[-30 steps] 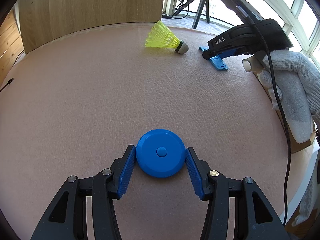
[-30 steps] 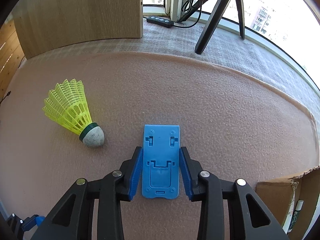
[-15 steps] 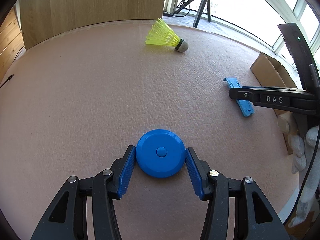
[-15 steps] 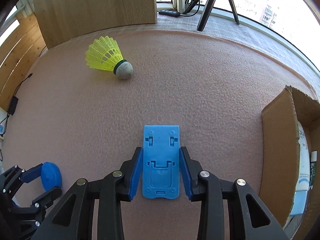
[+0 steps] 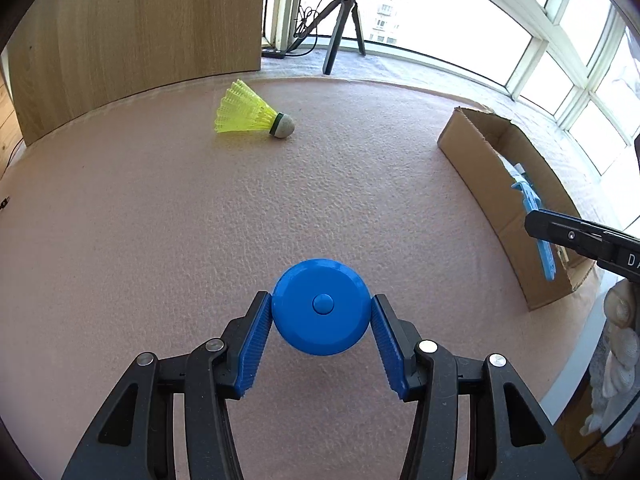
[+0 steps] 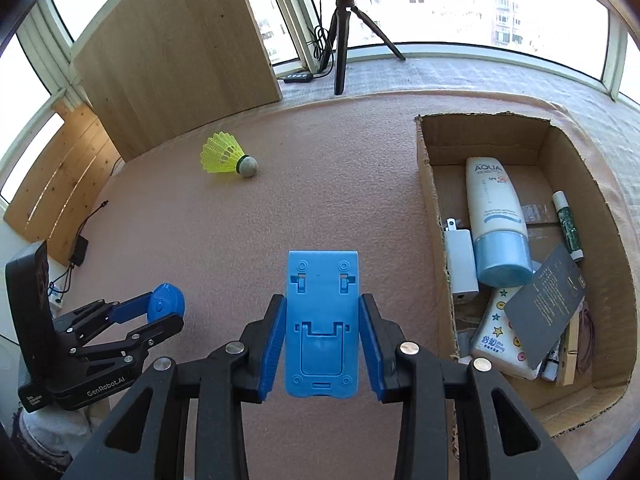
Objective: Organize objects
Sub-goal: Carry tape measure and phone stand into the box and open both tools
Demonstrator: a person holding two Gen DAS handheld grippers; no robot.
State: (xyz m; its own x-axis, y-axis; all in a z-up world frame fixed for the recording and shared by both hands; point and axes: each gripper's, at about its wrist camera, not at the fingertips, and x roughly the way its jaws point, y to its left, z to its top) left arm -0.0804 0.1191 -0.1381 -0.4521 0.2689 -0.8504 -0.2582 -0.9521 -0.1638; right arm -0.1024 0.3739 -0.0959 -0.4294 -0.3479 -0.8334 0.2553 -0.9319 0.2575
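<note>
My left gripper [image 5: 321,336] is shut on a round blue disc [image 5: 320,306] and holds it above the pink mat; it also shows in the right wrist view [image 6: 160,314] with the disc [image 6: 165,307]. My right gripper [image 6: 322,344] is shut on a flat blue phone stand [image 6: 322,320], held high over the mat left of the cardboard box [image 6: 426,184]. In the left wrist view the stand [image 5: 538,226] hangs over the box [image 5: 476,160]. A yellow shuttlecock [image 5: 252,114] lies on the mat at the back, also in the right wrist view [image 6: 228,156].
The box holds a white sunscreen tube [image 6: 496,216], a white charger [image 6: 460,260], a dark card [image 6: 546,300], a glue stick [image 6: 566,224] and other small items. A wooden panel [image 6: 176,56] and a tripod [image 6: 342,36] stand at the back. A cable [image 6: 86,232] lies off the mat's left edge.
Both grippers have lifted with their objects. The right gripper has carried the blue stand away from the shuttlecock and toward the cardboard box, which has come into view.
</note>
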